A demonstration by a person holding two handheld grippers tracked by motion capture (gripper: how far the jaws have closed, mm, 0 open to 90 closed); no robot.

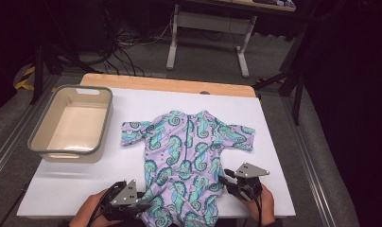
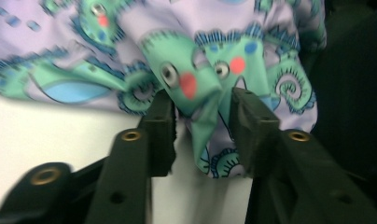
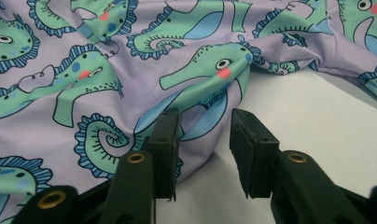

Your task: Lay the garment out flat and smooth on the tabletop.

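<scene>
1. Seahorse-print swimsuit [image 1: 186,161] lies flat mid-table, legs at near edge.
2. Left gripper [image 2: 203,116]: jaws part-open, fabric fold between, unclamped. Close squarely.
3. Right gripper [image 3: 203,135]: part-open at hem, holding nothing. Push deeper first.

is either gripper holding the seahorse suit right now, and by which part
Neither clamps it. The left gripper straddles a fold at the suit's lower edge; the right gripper stands open at its side edge.

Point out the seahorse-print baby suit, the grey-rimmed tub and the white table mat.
Lilac seahorse-print baby suit [image 1: 186,142]: high view, chest panel.
Beige plastic tub with grey rim [image 1: 104,124]: high view, right wall.
White table mat [image 1: 269,161]: high view, bare right side.
</scene>
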